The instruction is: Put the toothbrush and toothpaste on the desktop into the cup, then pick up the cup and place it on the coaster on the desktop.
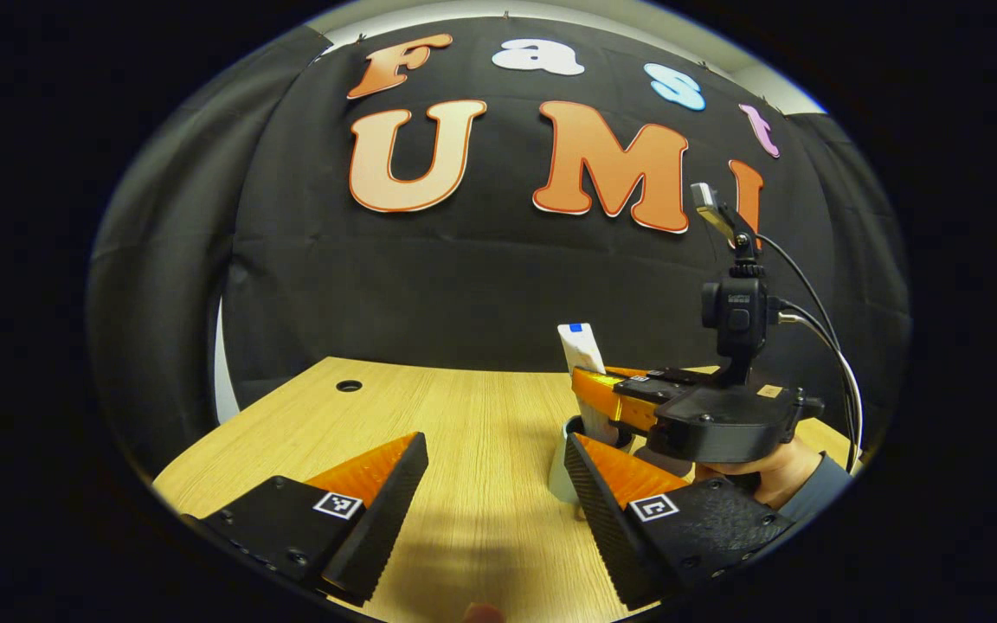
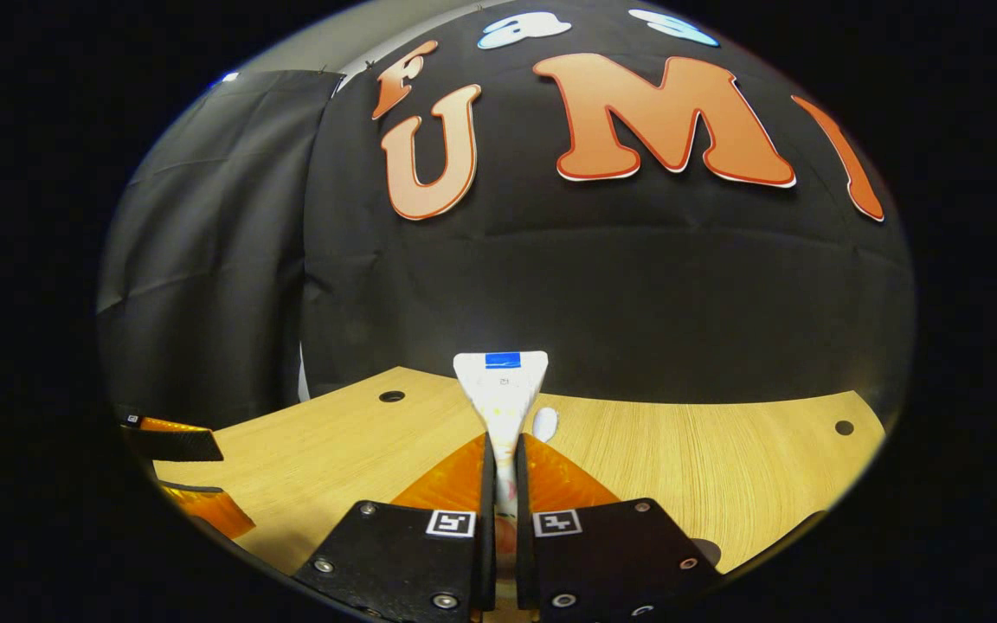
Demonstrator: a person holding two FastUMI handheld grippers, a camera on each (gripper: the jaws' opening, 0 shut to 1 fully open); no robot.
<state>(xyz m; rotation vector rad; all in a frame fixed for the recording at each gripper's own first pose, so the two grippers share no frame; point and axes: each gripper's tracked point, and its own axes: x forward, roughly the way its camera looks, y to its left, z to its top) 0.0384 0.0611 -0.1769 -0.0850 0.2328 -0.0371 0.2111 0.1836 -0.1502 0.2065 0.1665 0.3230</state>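
toothpaste is the step in hand now. the right gripper (image 2: 499, 484) has its two fingers pressed together on the white toothpaste tube with a flat crimped end and a small blue mark (image 2: 501, 389), and the tube stands upright between them, crimped end up. in the left gripper view the same tube (image 1: 581, 348) rises above the right gripper (image 1: 615, 402), which hangs over the pale round cup (image 1: 561, 472) on the light wooden desktop (image 1: 464, 415). the cup is partly hidden behind the left finger, so i cannot tell if the lower end of the tube is already inside the rim.

the left gripper (image 1: 494, 484) is low over the desktop with its fingers wide apart and nothing between them, just beside the cup.

to do this step well, i judge the tube should go straight down until its lower end is clearly inside the cup, and only then the fingers should part. letting go too high or off centre may tip the light cup. the left gripper could steady the cup wall if needed. i cannot make out the toothbrush or the coaster for sure.
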